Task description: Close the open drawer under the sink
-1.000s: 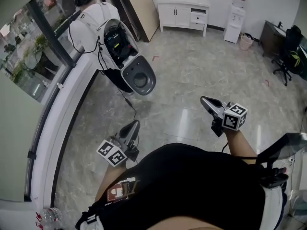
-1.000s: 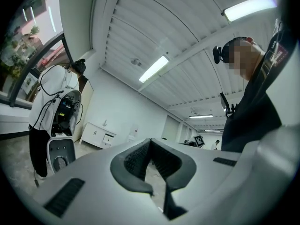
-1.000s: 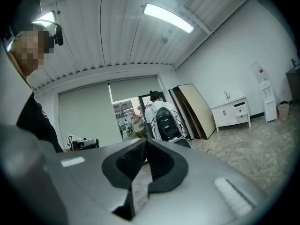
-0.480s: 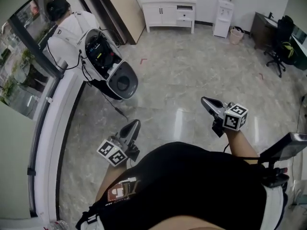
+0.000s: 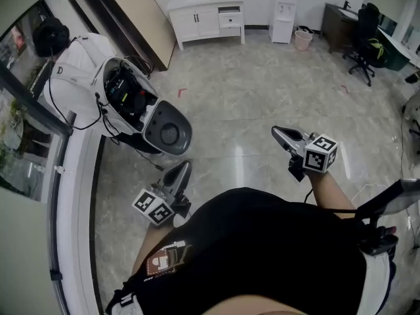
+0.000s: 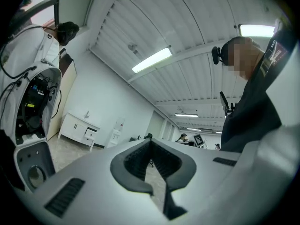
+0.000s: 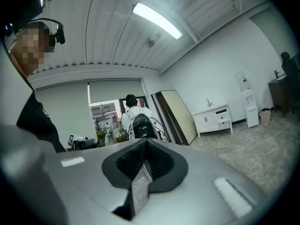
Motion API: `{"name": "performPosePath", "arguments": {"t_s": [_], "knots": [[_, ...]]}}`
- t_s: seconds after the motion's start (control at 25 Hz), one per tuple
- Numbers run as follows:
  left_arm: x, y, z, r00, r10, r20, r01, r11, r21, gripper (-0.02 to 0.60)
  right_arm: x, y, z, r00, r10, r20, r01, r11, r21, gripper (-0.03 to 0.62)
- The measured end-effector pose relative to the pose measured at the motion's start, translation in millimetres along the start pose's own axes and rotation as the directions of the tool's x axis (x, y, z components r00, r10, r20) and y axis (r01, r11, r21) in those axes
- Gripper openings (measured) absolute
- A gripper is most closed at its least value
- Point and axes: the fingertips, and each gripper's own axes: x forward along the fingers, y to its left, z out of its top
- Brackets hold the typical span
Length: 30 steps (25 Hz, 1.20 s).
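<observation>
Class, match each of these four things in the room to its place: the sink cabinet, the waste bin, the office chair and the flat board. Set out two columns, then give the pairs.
Things
1. white sink cabinet
2. pink round waste bin
3. black office chair
4. tan flat board

Places
A. leaning on the wall, left of the cabinet
B. by the dark desk at the right
C. on the floor beside the white water dispenser
D. against the far wall, one drawer pulled out

Pairs: 1-D, 2-C, 3-B, 4-A
</observation>
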Motion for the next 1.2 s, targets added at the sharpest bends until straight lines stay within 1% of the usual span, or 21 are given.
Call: {"name": "performPosePath", "arguments": {"t_s": [0.24,0.36,0.48,0.6,0.72,0.8,0.92,1.04,1.2], "knots": [[-9,65,35,0.997,-0.068,-0.024,0.068,0.998,-0.002,0.002,59,11,11,0.997,-0.066,0.026,0.066,0.998,0.011,0.002],[-14,91,42,0.995,-0.093,-0.037,0.093,0.996,-0.008,0.001,79,13,10,0.994,-0.097,0.044,0.096,0.995,0.025,0.002],[-11,110,45,0.994,-0.104,-0.042,0.103,0.994,-0.020,0.001,94,11,7,0.993,-0.109,0.036,0.108,0.994,0.031,0.002],[-1,124,44,0.993,-0.110,-0.045,0.109,0.994,-0.030,0.002,103,-2,7,0.992,-0.120,0.026,0.119,0.992,0.034,0.002],[16,129,40,0.993,-0.106,-0.059,0.104,0.994,-0.034,0.002,102,-25,11,0.991,-0.127,0.033,0.126,0.991,0.049,0.002],[40,127,37,0.993,-0.096,-0.066,0.094,0.995,-0.030,0.002,96,-47,18,0.992,-0.118,0.034,0.116,0.992,0.054,0.002],[95,120,39,0.996,-0.072,-0.052,0.070,0.997,-0.026,0.001,85,-94,39,0.996,-0.088,0.021,0.086,0.995,0.054,0.000],[149,111,42,0.997,-0.063,-0.036,0.063,0.998,-0.021,0.000,77,-139,67,0.998,-0.057,0.015,0.056,0.998,0.040,0.000],[203,107,34,0.999,-0.047,-0.022,0.046,0.999,-0.023,0.002,65,-191,91,0.999,-0.034,0.013,0.034,0.999,0.022,0.002]]}}
